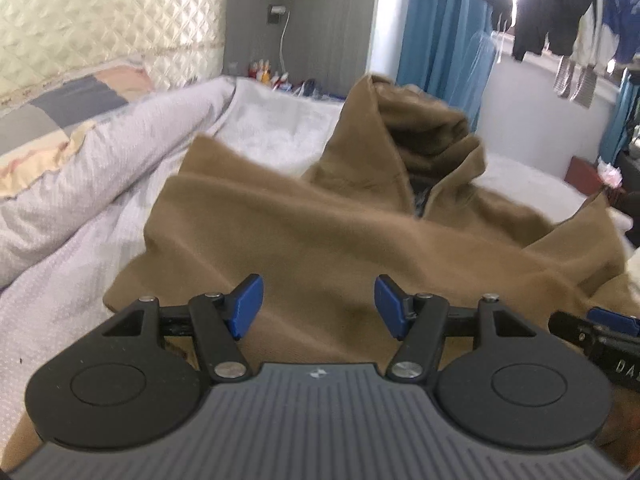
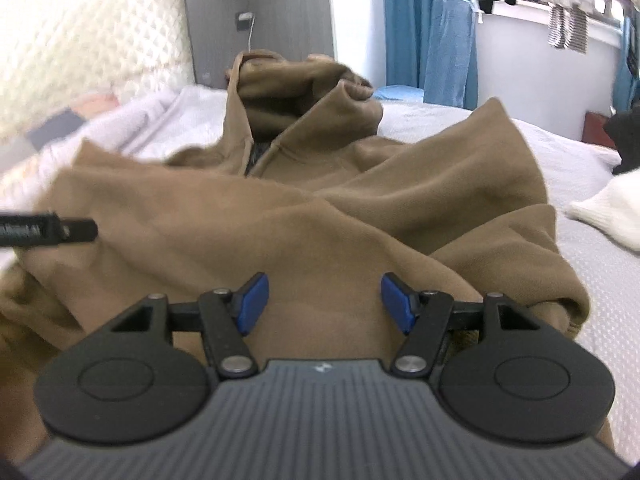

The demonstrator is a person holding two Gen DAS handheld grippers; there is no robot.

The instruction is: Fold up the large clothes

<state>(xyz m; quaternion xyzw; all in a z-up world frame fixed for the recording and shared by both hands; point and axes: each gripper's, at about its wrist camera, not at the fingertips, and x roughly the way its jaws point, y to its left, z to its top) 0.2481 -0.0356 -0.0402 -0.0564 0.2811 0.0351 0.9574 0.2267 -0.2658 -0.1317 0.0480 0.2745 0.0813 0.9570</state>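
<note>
Hoodie [image 1: 320, 240] lies rumpled on the bed [image 1: 80, 280] — left claw [image 1: 318, 306] and right claw [image 2: 324, 302] hover wide, empty. Best pinch the near hem at both corners — lift evenly.

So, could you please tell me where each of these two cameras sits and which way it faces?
Left wrist: on the left gripper, angled down over the brown hoodie on the bed; open blue fingers show, right gripper at the edge.
Right wrist: on the right gripper, same heading; open fingers show, left gripper at the edge.
Shared: hoodie, hood, blue curtain.
</note>
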